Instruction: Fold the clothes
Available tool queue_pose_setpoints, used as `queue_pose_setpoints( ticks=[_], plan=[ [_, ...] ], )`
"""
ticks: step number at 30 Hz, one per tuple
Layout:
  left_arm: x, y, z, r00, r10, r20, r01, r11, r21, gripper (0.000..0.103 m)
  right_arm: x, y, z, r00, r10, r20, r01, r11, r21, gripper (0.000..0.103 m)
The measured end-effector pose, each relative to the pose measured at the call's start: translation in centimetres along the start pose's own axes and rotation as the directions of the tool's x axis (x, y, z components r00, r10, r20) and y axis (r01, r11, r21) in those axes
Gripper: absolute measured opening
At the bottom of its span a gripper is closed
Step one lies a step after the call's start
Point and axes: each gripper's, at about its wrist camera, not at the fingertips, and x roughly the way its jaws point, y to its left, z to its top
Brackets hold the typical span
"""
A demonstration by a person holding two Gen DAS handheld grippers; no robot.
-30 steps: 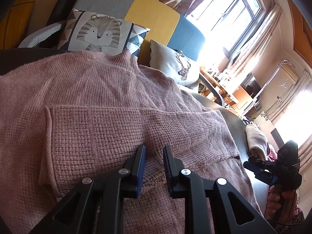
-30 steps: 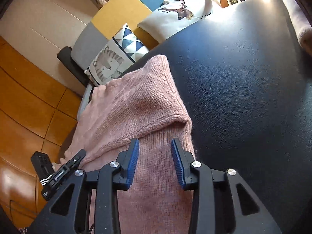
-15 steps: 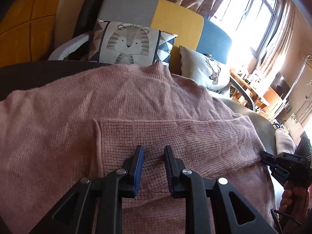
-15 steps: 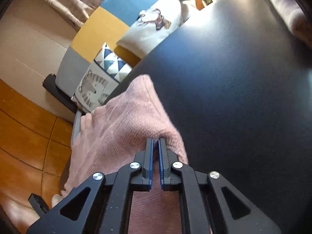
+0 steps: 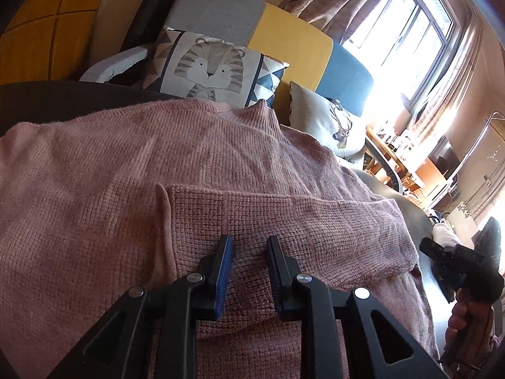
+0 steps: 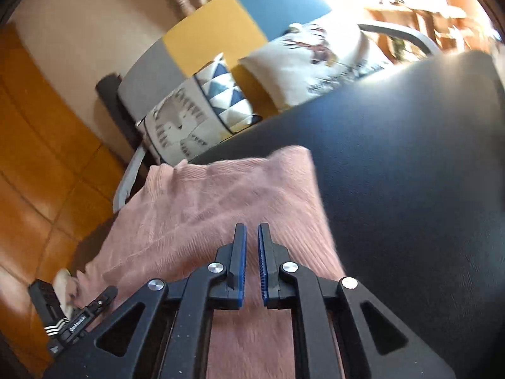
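A pink knit sweater (image 5: pixel 142 164) lies spread on a black table (image 6: pixel 410 173), with one layer (image 5: pixel 315 230) folded over across its body. My left gripper (image 5: pixel 249 240) sits at the near edge of that folded layer. Its blue pads stand a little apart with thick knit bunched between them. My right gripper (image 6: pixel 252 225) has its jaws almost together, pinching a thin layer at the sweater's (image 6: pixel 221 195) right side. That cloth runs up from the table to the pads. In the left wrist view the right gripper (image 5: pixel 457 262) shows at the far right, held by a hand (image 5: pixel 467 319).
A sofa stands behind the table with a tiger cushion (image 5: pixel 208 66) and a deer cushion (image 5: pixel 331 126). A pale rolled cloth (image 5: pixel 445 233) lies at the table's right end. Bare black tabletop spreads to the right of the sweater. Wooden floor (image 6: pixel 47 158) lies to the left.
The right gripper's jaws closed on the sweater's edge, then it moved across and up with the cloth. The left gripper shifted slightly and kept its hold.
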Motion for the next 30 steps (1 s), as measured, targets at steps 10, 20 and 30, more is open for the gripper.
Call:
queue_pose_setpoints(
  ticks=[10,20,30],
  plan=[
    [0.1,0.9,-0.1,0.999,-0.047,0.009,0.047,0.998,-0.031,0.022,5.7,-2.1,2.6,0.975,-0.218,-0.044,0.215,0.974,-0.072,0.002],
    [0.2,1.0,0.0,0.998,-0.061,0.008,0.061,0.998,-0.033,0.022,2.9,0.3,1.4,0.979,-0.204,-0.03,0.198,0.972,-0.128,0.026],
    [0.2,1.0,0.1,0.998,-0.064,0.003,0.064,0.997,-0.039,0.022,0.6,0.7,-4.6,0.946,-0.325,-0.013,0.312,0.916,-0.254,0.032]
  ],
)
